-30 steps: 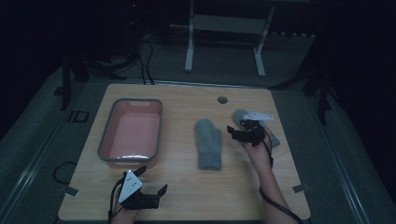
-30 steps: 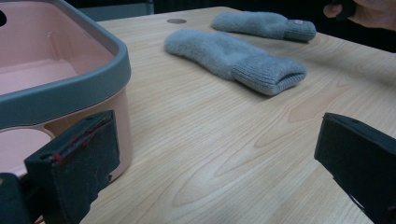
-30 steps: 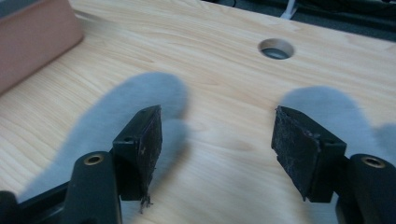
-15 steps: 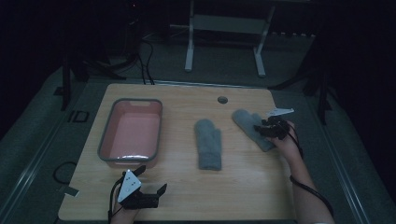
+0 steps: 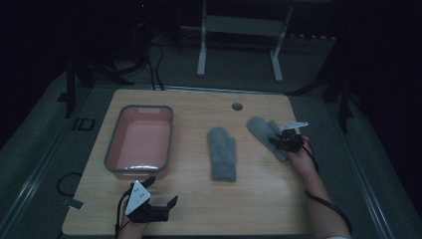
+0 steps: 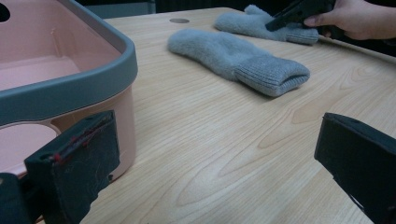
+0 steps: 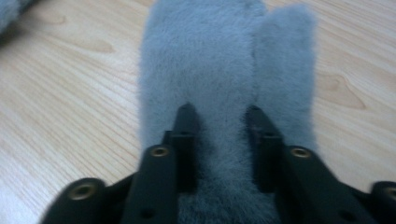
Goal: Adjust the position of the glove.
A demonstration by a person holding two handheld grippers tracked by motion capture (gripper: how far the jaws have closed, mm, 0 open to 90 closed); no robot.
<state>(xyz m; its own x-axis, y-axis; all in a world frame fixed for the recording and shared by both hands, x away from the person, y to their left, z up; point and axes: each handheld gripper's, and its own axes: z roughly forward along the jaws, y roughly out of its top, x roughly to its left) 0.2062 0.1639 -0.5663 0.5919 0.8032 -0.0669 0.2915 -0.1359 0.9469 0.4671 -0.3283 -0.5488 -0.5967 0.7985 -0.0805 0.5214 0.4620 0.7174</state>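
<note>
In the high view, the worktop (image 5: 189, 209) is pale wood with a light grain and rounded corners. The right gripper (image 5: 279, 140) lies on a grey fuzzy mitten (image 5: 263, 130) at the right side of the worktop. A second grey mitten (image 5: 222, 153) lies flat in the middle, well apart from the first. A pink plastic tub (image 5: 139, 169) with a grey rim stands at the left. The left gripper (image 5: 158, 195) rests near the front edge, just in front of the tub.

In the left gripper view, its two black padded jaws stand wide apart and hold nothing. The tub wall (image 6: 125, 107) is smooth, and the middle mitten (image 6: 233, 58) shows a ribbed knitted cuff.

In the right gripper view, the mitten (image 7: 219, 74) is soft and fleecy, with its thumb beside the palm. The jaws have just been closing, and a fold of the fleece is between them; the pads press into it, so the right gripper grasps the mitten.
</note>
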